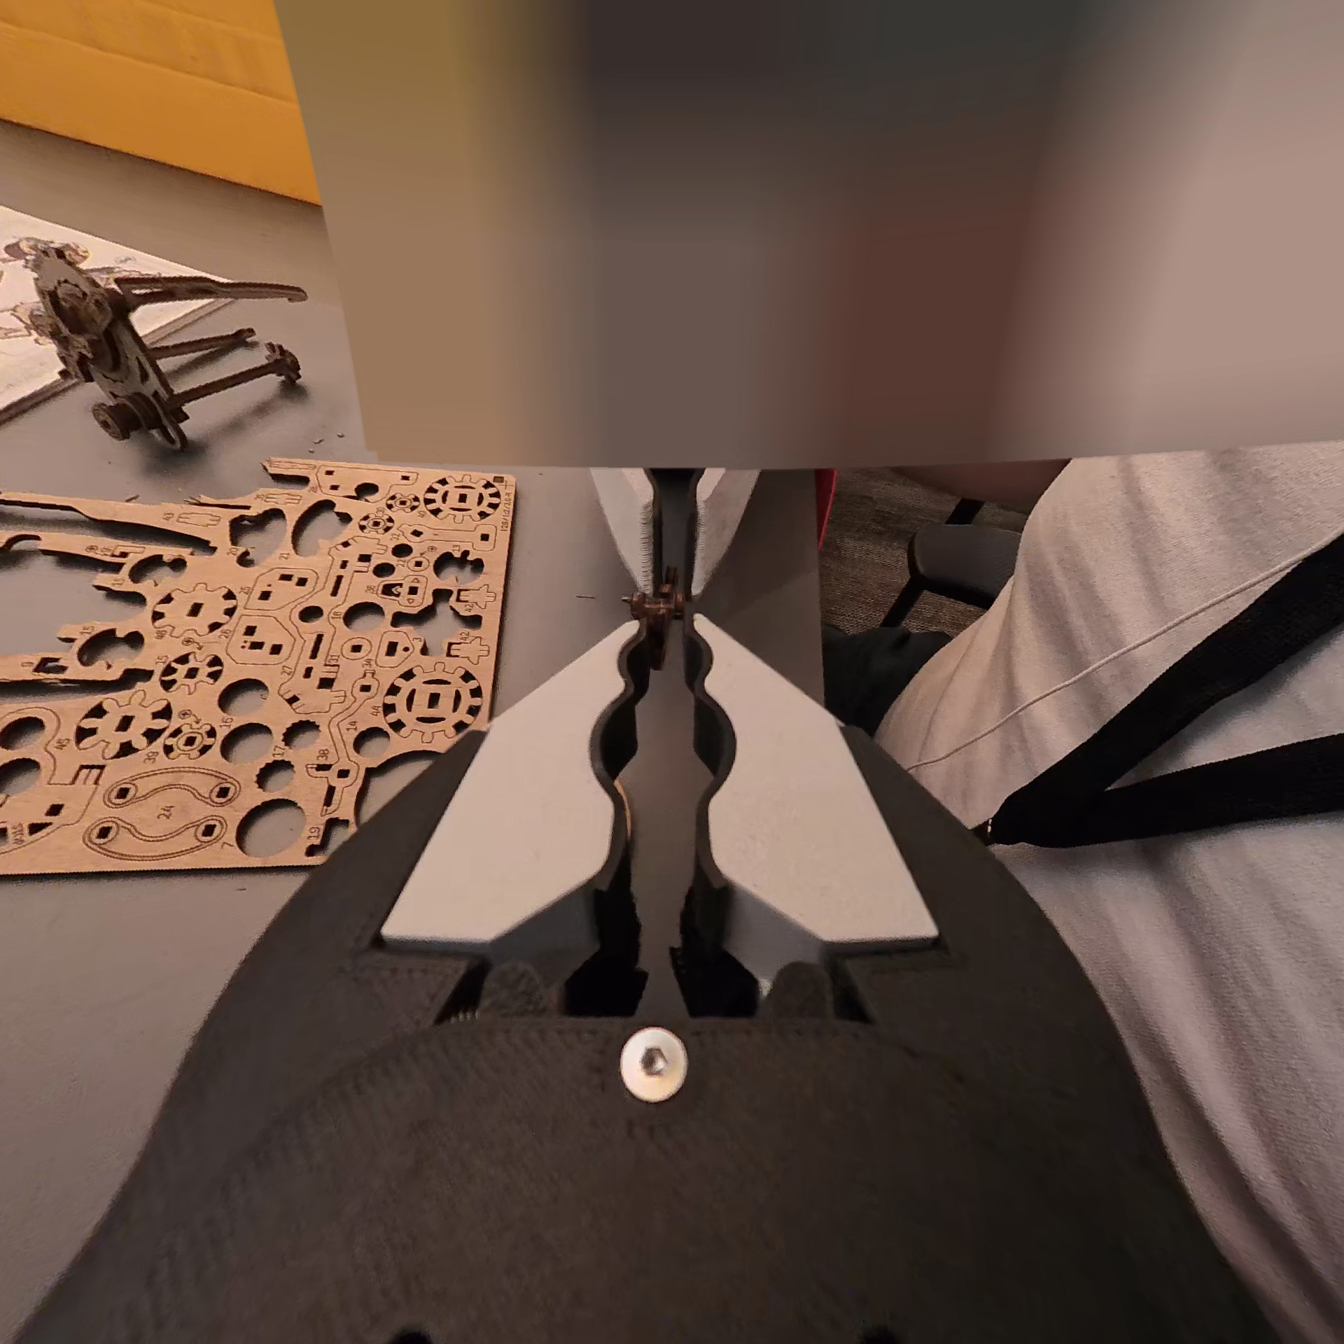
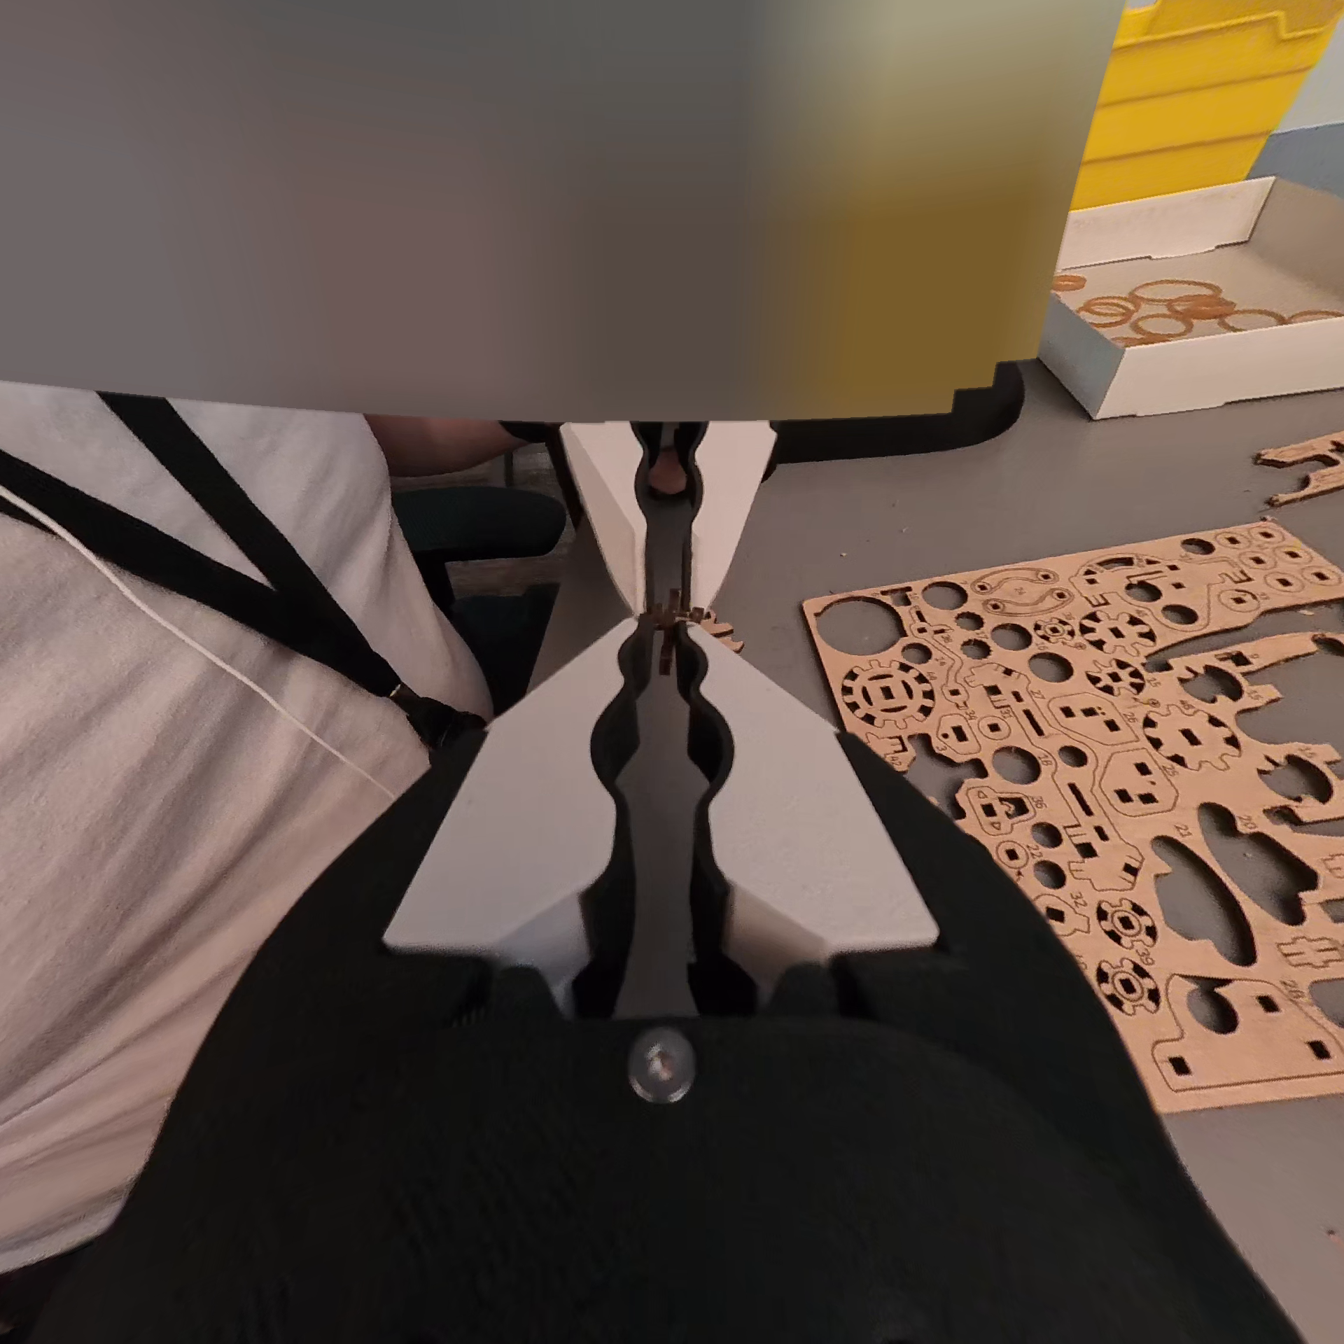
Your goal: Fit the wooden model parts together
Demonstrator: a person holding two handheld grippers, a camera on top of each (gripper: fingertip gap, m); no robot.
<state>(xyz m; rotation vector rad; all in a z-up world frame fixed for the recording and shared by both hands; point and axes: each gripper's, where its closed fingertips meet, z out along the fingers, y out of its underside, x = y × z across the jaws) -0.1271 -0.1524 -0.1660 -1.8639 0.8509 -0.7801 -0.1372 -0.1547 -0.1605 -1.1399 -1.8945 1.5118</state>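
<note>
My two grippers meet tip to tip above the grey table's near edge. My left gripper (image 1: 660, 627) is shut on a small dark wooden gear piece (image 1: 657, 644). My right gripper (image 2: 663, 631) is shut on a small wooden gear part (image 2: 665, 640). Each view shows the other gripper opposite, the right one in the left wrist view (image 1: 665, 542) and the left one in the right wrist view (image 2: 665, 538), its jaws closed. The two small parts touch at the tips, and a toothed bit (image 2: 720, 629) sticks out sideways. A laser-cut plywood sheet (image 1: 240, 669) with many parts punched out lies flat on the table and also shows in the right wrist view (image 2: 1091, 785).
A partly built dark wooden model (image 1: 131, 342) stands on an instruction booklet (image 1: 29, 349) at far left. A white tray of wooden rings (image 2: 1193, 320) and yellow bins (image 2: 1193, 94) sit at far right. Loose plywood scraps (image 2: 1309, 473) lie nearby. A person in a white shirt (image 1: 1164, 909) sits close behind the grippers. Both grippers' tips are close together, under 4 cm apart. Both grippers' tips are roughly 20 cm from the partly built dark wooden model (image 1: 131, 342).
</note>
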